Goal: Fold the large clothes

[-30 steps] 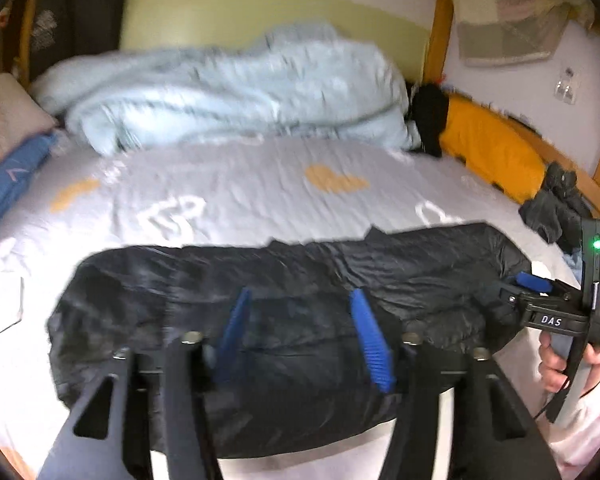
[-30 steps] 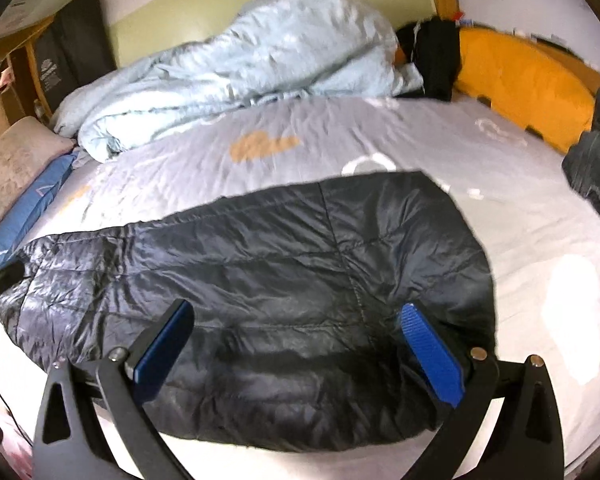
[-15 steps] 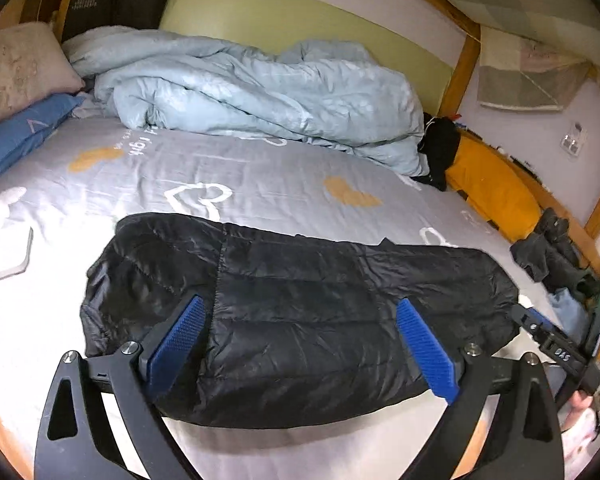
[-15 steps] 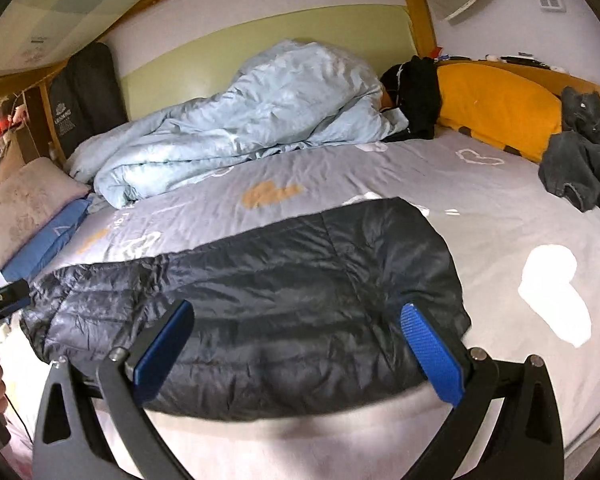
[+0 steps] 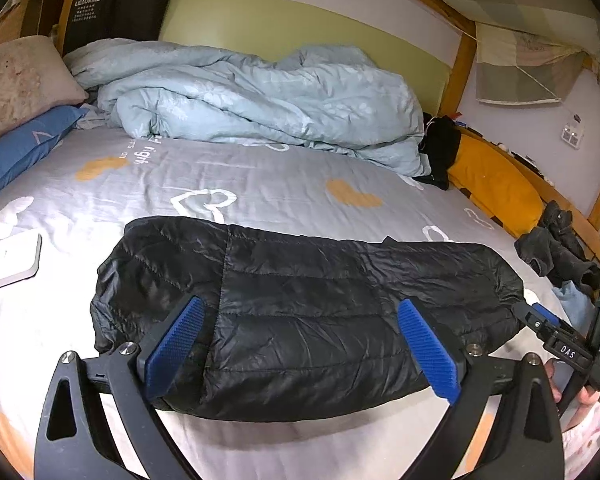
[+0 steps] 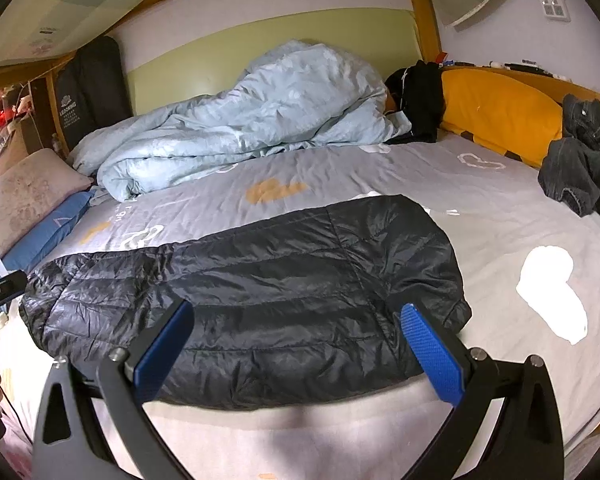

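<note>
Across the near edge of the bed (image 5: 260,184), on the grey heart-print sheet, the black puffer jacket (image 5: 308,312) lies folded into a long band running left to right. My left claw (image 5: 300,344) stands spread wide with nothing pinched, its blue pads (image 5: 172,348) hovering over the band's left half. My right claw (image 6: 296,348) is likewise spread and empty, over the right half. I judge the lengthwise fold is done and I am between grips. What is left, I think, is to bring one end across onto the other. That calls for closing on both layers at one end, lifting them together so the slippery shell does not slide open, and laying it squarely.
</note>
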Tool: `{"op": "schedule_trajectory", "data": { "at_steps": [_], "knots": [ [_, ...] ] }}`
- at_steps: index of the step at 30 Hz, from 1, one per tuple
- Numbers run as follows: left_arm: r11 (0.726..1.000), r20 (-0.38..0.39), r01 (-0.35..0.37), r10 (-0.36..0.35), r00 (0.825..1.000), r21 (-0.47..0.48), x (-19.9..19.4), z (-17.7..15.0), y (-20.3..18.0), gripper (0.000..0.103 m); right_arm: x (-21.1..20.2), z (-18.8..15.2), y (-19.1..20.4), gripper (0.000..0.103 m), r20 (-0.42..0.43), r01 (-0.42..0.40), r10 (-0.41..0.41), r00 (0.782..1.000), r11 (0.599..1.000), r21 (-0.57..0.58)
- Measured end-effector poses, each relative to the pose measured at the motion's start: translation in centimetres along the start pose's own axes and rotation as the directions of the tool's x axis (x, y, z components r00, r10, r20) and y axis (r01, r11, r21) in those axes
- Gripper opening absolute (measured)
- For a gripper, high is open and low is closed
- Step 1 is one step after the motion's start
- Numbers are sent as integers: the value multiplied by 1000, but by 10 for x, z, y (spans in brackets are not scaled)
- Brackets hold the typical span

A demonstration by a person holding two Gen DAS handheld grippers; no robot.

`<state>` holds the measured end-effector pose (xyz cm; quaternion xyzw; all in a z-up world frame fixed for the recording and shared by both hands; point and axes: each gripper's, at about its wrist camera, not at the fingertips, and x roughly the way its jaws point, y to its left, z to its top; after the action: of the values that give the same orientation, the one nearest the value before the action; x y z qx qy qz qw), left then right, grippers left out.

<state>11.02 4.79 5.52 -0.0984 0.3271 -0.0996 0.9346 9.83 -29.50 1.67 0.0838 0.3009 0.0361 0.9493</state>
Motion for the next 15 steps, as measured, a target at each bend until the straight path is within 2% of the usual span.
{"op": "schedule_trajectory", "data": {
  "at_steps": [3, 6, 9, 12, 15],
  "knots": [
    [1000, 2, -11, 11, 1000, -2, 1, -1, 1, 98, 2, -1, -5, 103, -47, -19, 22, 999, 998, 63],
    [1000, 2, -15, 15, 1000, -2, 2, -2, 2, 98, 7, -6, -20, 103, -94, -74, 96, 991, 975, 209],
    [1000, 4, -10, 10, 1000, -3, 3, -2, 2, 99, 15, -16, -33, 103, -105, -43, 80, 991, 946, 320],
    [1000, 0, -19, 19, 1000, 1, 5, -3, 1, 99, 25, -27, -35, 103, -121, 0, 44, 992, 941, 338],
    [1000, 0, -15, 15, 1000, 1, 5, -3, 1, 99, 33, -33, -35, 103, -128, -15, 64, 990, 936, 353]
  ]
}}
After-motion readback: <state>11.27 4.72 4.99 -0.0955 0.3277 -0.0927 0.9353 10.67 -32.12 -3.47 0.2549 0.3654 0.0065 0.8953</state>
